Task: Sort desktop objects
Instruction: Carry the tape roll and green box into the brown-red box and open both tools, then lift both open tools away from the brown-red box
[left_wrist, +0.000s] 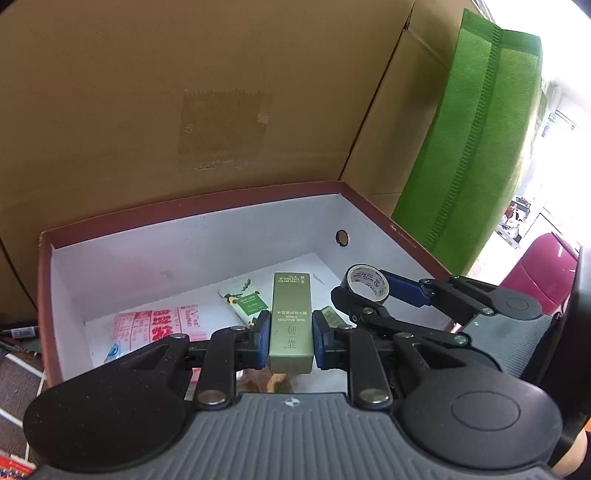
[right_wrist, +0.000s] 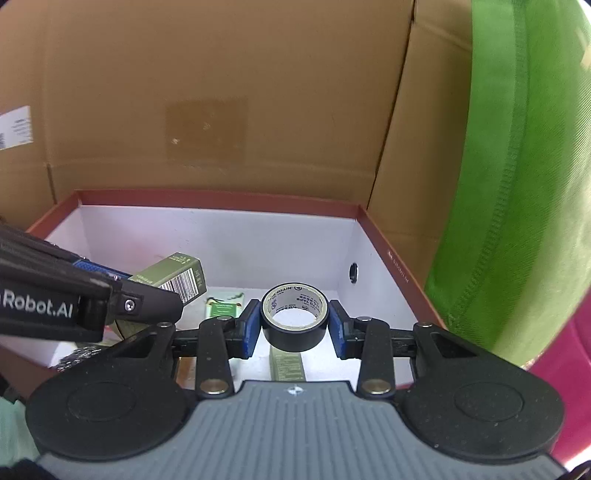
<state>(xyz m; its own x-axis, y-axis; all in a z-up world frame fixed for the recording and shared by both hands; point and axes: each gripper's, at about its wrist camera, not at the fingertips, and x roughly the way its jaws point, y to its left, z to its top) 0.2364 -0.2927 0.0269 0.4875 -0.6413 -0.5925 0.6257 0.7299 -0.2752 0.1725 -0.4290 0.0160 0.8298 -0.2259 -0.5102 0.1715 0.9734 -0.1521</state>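
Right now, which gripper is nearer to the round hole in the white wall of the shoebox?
Right. The right gripper, holding the black tape roll, hangs just below the hole. The left gripper, holding the green toner box, is farther toward the shoebox's middle.

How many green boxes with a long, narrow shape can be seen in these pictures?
2. One green box is clamped in the left gripper above the shoebox. A second green box lies on the shoebox floor under the tape roll. Others may be hidden.
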